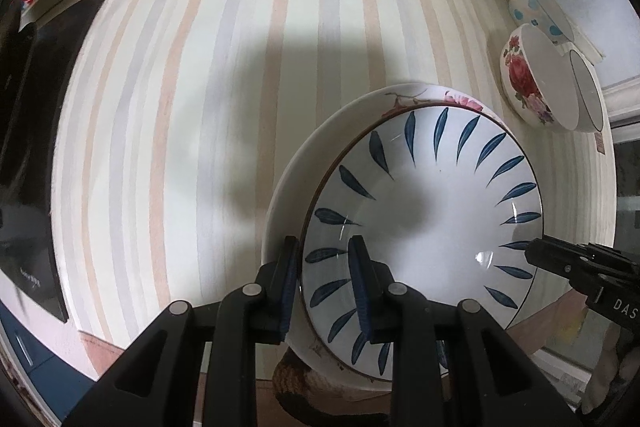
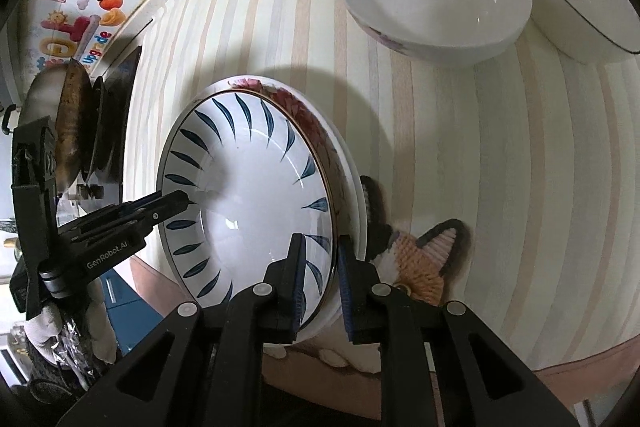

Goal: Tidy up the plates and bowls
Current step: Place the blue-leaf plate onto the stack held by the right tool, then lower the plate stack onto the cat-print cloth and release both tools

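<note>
Stack: a blue-leaf plate (image 1: 424, 227) sits nested in a flowered plate (image 1: 304, 163), the pair near the front edge of the striped bench (image 1: 200, 107) and apparently lifted or tilted over a cat-shaped mat (image 2: 424, 259).
Left tongs (image 1: 326, 287): pinching the stack's rim on its left side, one pad inside the blue-leaf plate, the other outside the flowered plate.
Right tongs (image 2: 322, 279): nearly closed across the opposite rim, inner pad on the blue-leaf plate, outer pad beside the lower plate's edge; firm contact cannot be confirmed.
Key relation: the stack lies directly between the two tongs, which face each other across its width; neither hand is nearer, so a two-handed carry seems intended.
Bowls: a rose bowl (image 1: 524, 79), a black-rimmed bowl (image 1: 586, 95) and a dotted bowl (image 1: 532, 7) stand together at the far right of the bench, well apart from the stack.
Likely next concern: keeping the stack level while it is moved.
</note>
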